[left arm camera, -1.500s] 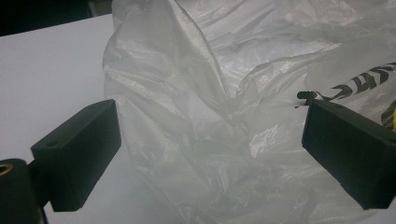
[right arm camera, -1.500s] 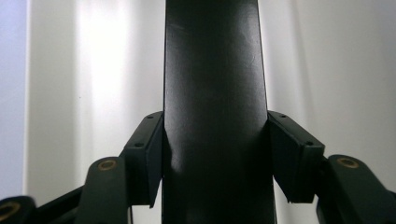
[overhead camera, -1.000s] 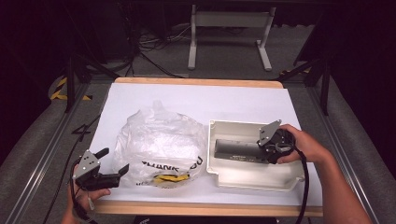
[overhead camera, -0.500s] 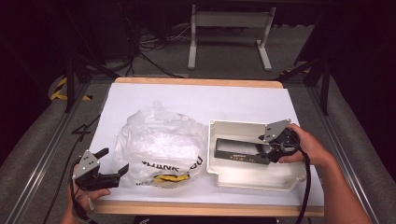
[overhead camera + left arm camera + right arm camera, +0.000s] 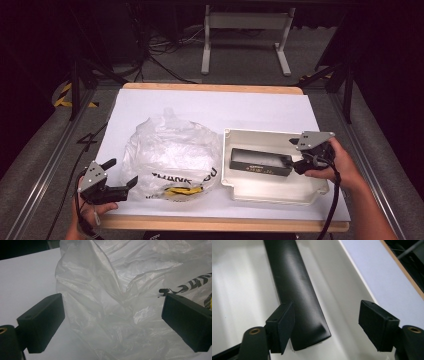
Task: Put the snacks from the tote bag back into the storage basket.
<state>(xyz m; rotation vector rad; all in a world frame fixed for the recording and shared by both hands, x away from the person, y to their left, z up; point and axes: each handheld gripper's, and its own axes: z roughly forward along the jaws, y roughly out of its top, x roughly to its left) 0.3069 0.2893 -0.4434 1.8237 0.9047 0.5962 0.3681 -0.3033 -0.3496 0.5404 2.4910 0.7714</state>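
Note:
A long flat black box [image 5: 260, 161] lies in a cream plastic tray [image 5: 280, 192] at the table's right. My right gripper [image 5: 296, 163] sits at the box's right end, over the tray. In the right gripper view its jaws have just been opening: the box's end [image 5: 309, 322] lies between them, beside the left pad [image 5: 284, 326], while the right pad [image 5: 375, 323] stands well off it. A crumpled clear plastic bag [image 5: 170, 152] with black and yellow print lies left of the tray. My left gripper [image 5: 121, 173] rests open at the bag's lower left, with the bag [image 5: 117, 297] just ahead of its jaws.
White paper [image 5: 210, 107] covers the wooden table, bare at the back. The tray's right wall [image 5: 352, 277] runs close beside my right gripper. Beyond the table's far edge are dark floor, cables and a white stand [image 5: 245, 30].
The black box went from tilted in my right gripper to lying flat in the tray. The right gripper has drawn back to the right and its jaws have parted. The left gripper stayed put.

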